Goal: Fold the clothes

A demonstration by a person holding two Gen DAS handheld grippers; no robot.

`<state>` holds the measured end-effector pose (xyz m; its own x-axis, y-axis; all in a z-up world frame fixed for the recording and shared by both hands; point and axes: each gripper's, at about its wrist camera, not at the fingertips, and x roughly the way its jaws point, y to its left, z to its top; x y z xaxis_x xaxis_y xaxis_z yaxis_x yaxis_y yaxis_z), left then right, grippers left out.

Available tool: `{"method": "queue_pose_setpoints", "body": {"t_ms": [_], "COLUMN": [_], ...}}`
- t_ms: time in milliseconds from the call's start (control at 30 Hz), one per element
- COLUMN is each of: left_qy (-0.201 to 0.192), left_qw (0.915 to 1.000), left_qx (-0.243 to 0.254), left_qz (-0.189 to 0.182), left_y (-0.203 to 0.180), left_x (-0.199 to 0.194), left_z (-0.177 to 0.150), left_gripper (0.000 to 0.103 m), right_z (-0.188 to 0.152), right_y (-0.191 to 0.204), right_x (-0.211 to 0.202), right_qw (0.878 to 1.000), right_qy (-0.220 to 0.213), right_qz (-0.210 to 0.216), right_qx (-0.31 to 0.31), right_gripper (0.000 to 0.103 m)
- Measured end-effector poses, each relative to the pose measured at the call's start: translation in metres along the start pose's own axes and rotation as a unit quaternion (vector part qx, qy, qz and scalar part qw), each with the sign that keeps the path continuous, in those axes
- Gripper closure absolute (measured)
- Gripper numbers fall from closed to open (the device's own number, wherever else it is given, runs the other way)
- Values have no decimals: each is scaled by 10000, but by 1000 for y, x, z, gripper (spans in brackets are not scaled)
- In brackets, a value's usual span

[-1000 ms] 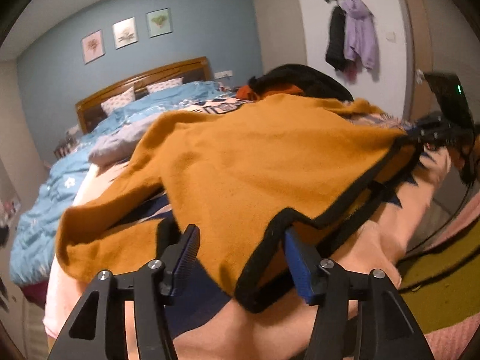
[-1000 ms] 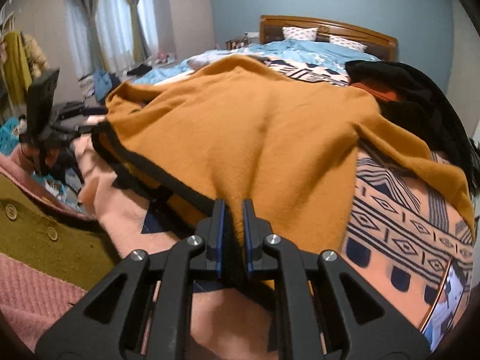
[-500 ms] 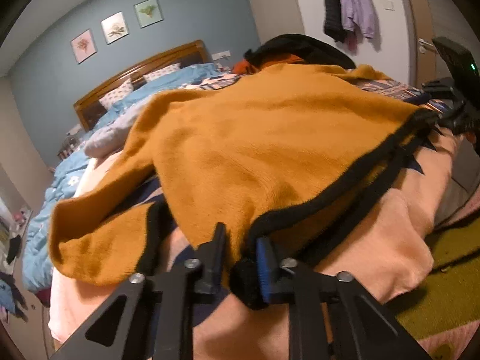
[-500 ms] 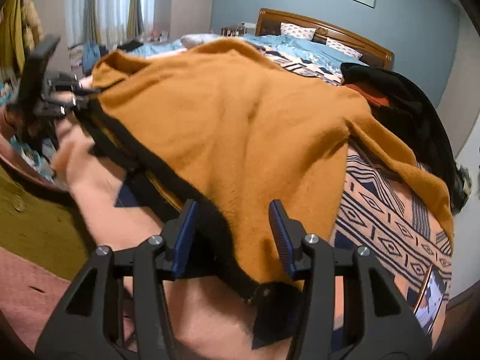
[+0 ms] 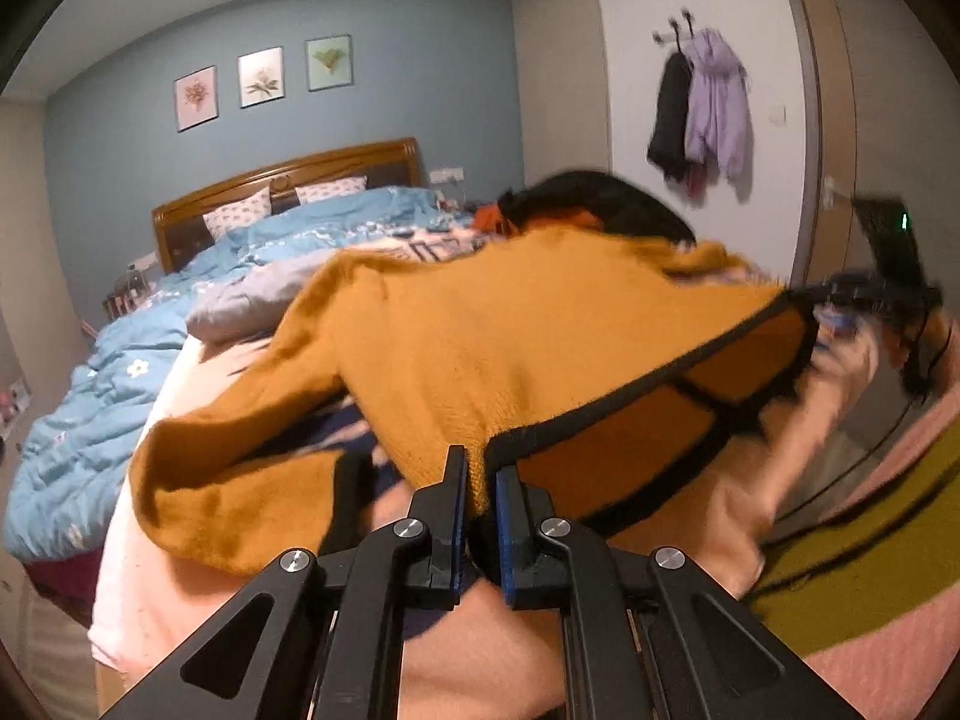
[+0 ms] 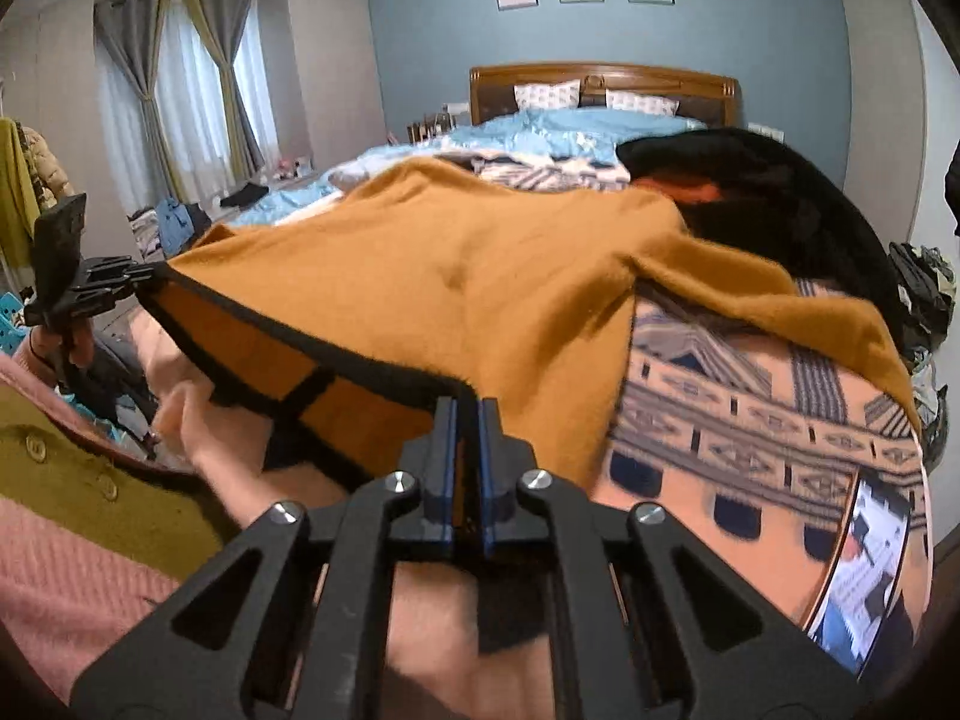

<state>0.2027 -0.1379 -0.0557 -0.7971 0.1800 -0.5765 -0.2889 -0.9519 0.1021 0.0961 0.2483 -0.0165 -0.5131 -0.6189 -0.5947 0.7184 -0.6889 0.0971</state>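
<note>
My left gripper (image 5: 480, 480) is clamped on the black-trimmed hem of the mustard-orange garment (image 5: 510, 354), with the cloth pinched between its two blue pads and barely a gap left. My right gripper (image 6: 467, 420) is pinched the same way on the other corner of that hem, its pads nearly together with the black trim (image 6: 372, 369) running straight into them. The garment stretches away from both grippers, draped forward over a patterned peach blanket (image 6: 750, 420) on the bed (image 5: 120, 372). Its hem hangs taut between my two grips; the rest sags behind. Off to the right of my left gripper I can see my right gripper (image 5: 840, 300) at the far corner of the hem, blurred. From the right side, the left gripper (image 6: 138, 282) shows far to the left at the opposite corner. Beyond the garment, ahead of both grippers, lies a black piece of clothing (image 6: 780, 204), then a light blue duvet (image 5: 90, 390) and the wooden headboard (image 6: 600, 75).
</note>
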Motion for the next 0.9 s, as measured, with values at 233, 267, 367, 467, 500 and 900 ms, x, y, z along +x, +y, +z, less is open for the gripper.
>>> {"method": "queue_pose_setpoints", "body": {"t_ms": [233, 267, 367, 467, 500, 900], "left_qy": [660, 615, 394, 50, -87, -128], "left_qw": [9968, 9974, 9986, 9981, 9973, 9927], "left_qx": [447, 365, 147, 44, 19, 186], "left_qz": [92, 27, -312, -612, -725, -1184], "left_y": [-15, -13, -6, 0, 2, -24], "left_x": [22, 19, 5, -12, -18, 42], "left_z": [-16, -15, -13, -5, -1, 43], "left_gripper": [92, 88, 57, 50, 45, 26], "right_z": [-14, -15, -19, -13, -9, 34], "right_y": [-9, -11, -13, -18, -20, 6], "right_x": [2, -2, -14, -22, -23, 69], "right_qw": [9996, 9996, 9997, 9996, 9994, 9956], "right_qy": [166, 130, 123, 49, -33, 645], "right_qz": [-67, -50, -1, 19, 28, 686], "right_qx": [226, 255, 210, 272, 337, -36], "right_gripper": [96, 96, 95, 85, 83, 51]}}
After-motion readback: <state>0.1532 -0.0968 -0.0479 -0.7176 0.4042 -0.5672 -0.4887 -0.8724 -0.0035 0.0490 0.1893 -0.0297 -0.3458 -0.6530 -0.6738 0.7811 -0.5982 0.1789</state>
